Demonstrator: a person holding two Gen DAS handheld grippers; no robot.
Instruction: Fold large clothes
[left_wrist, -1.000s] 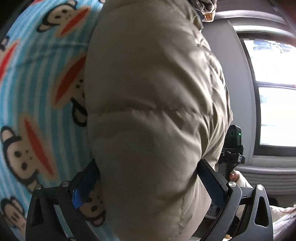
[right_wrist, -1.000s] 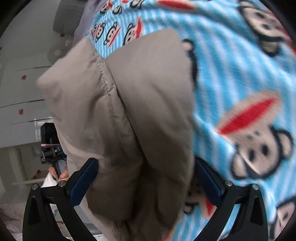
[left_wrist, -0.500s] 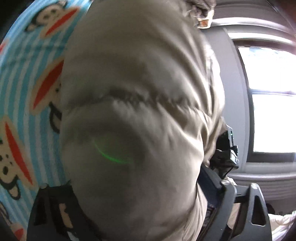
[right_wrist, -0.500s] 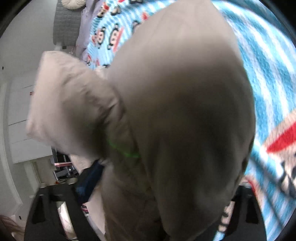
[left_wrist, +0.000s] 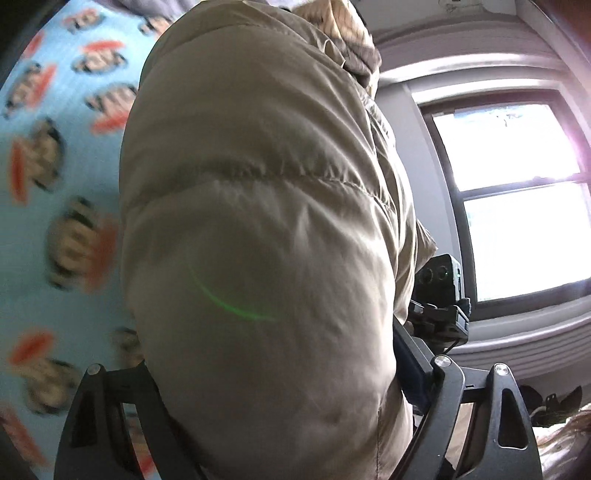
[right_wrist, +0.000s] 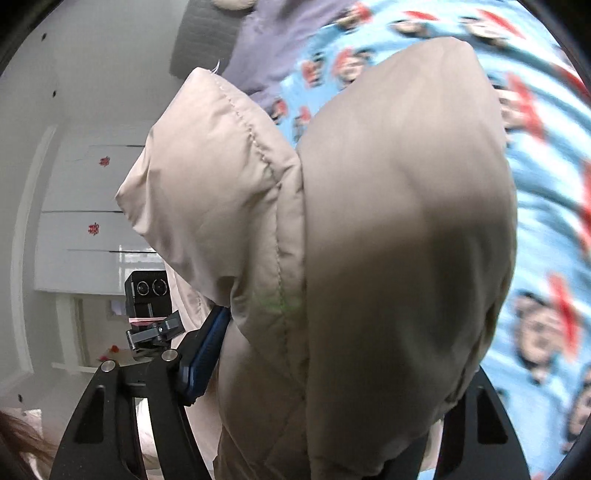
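**Over a monkey-print bed, two grippers hold a puffy beige coat**

Above a bed covered by a light blue blanket printed with cartoon monkey faces, a person works with one two-finger gripper in each hand. Both grip the same large garment: a padded beige coat with stitched quilt lines and a smooth, slightly shiny shell.

In the left wrist view, the coat fills the middle of the picture from bottom to top, bulging toward the camera. The left gripper has its jaws spread wide and pressed against a thick roll of the padding, which sits between them and hides most of both fingers. A pale furry trim shows at the coat's far top edge. To the right stands a bright window in a grey frame. The right hand's tool, black with a small camera box, shows just beside the coat at the lower right.

In the right wrist view, the right gripper also clamps a fat fold of the coat. Its jaws have just been closing on the fabric; a blue pad on one finger presses into the padding, and the other finger is mostly hidden behind the bulge. A seamed corner of the coat juts up to the left. The blanket lies behind on the right, blurred. White cupboard doors with small red marks stand at the left.
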